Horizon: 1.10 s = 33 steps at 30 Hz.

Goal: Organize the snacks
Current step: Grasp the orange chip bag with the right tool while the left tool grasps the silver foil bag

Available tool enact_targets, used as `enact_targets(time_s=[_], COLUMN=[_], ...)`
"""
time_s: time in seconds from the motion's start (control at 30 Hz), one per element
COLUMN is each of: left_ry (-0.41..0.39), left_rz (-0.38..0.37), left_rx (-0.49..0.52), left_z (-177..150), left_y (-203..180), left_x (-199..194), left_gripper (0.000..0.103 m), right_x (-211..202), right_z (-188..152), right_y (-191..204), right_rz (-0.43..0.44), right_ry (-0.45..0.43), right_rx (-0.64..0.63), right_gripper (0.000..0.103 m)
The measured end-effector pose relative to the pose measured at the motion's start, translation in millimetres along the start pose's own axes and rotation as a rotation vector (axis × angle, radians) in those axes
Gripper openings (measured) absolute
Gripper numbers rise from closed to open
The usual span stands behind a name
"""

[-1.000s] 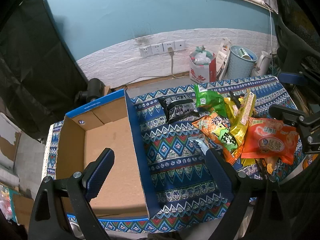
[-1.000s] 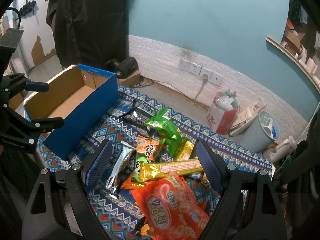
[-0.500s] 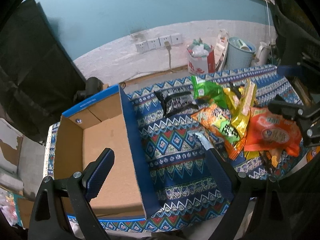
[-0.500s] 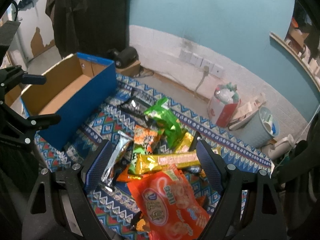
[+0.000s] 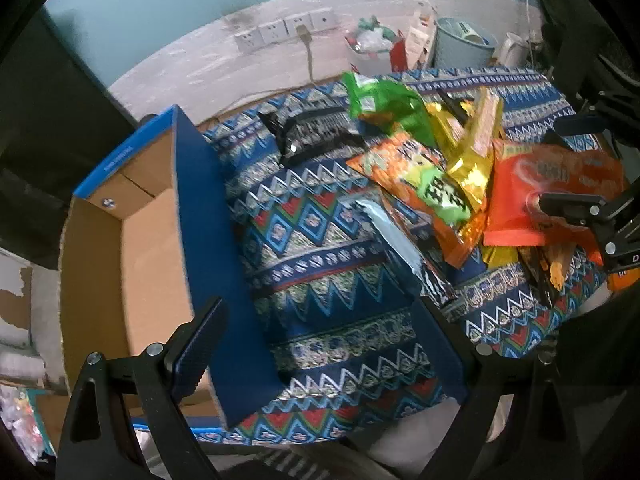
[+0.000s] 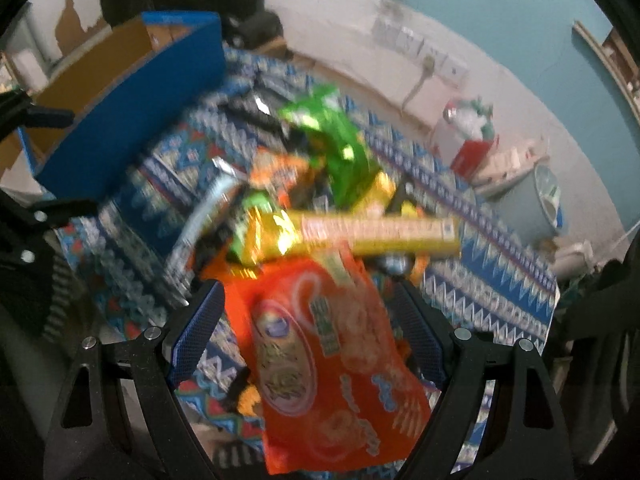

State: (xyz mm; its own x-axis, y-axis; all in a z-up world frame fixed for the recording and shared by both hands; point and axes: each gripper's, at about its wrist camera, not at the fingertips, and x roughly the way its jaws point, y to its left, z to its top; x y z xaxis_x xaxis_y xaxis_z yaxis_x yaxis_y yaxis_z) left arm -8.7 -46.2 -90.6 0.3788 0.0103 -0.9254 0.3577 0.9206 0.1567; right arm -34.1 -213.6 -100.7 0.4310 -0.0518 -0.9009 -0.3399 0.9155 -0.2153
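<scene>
A heap of snack packets lies on the patterned cloth (image 5: 320,264): a green bag (image 5: 384,104), a black packet (image 5: 316,132), an orange-and-green bag (image 5: 424,180), a long gold packet (image 5: 476,152), a silver packet (image 5: 396,252) and a big orange bag (image 5: 552,184). An open blue cardboard box (image 5: 200,216) stands at the left. My left gripper (image 5: 320,356) hangs open over the cloth beside the box wall. My right gripper (image 6: 310,336) is open, low over the big orange bag (image 6: 332,364), which lies between its fingers. The gold packet (image 6: 376,232) lies just beyond. The right wrist view is blurred.
Behind the table are a white brick-pattern wall strip with sockets (image 5: 288,30), a red-and-white bag (image 5: 372,48) and a pale blue bin (image 5: 464,44). The cloth's near edge (image 5: 320,428) is close to my left gripper. Dark fabric hangs at the far left.
Both grippers have dropped lower and closer to the table. The right one has come down over the big orange bag, which now fills the gap between its fingers.
</scene>
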Motion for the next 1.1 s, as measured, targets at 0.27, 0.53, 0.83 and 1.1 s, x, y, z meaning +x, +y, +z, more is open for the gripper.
enact_targets(time_s=[0.27,0.53,0.83,1.1], left_ry=[0.072,0.128,0.173,0.2], left_rz=[-0.055,-0.091,-0.094,-0.098], left_rx=[0.003,-0.063,-0.158,-0.215], left_z=[-2,7,21,37], left_y=[-15,-14,-11,-18], left_x=[20,41,64,88], left_gripper=[0.094,0.094,0.094,0.094], right_x=[29,52,49,37], right_z=[-17,-23,-27,-29], right_y=[-3,7,-4,-32], right_rz=[-0.007,-0.005,0.076,0.123], right_ry=[0.11,0.181,0.149,0.065], right_rx=[-0.038,-0.106,-0.03,0.123], right_gripper=[0.084,0.084,0.034,0.028])
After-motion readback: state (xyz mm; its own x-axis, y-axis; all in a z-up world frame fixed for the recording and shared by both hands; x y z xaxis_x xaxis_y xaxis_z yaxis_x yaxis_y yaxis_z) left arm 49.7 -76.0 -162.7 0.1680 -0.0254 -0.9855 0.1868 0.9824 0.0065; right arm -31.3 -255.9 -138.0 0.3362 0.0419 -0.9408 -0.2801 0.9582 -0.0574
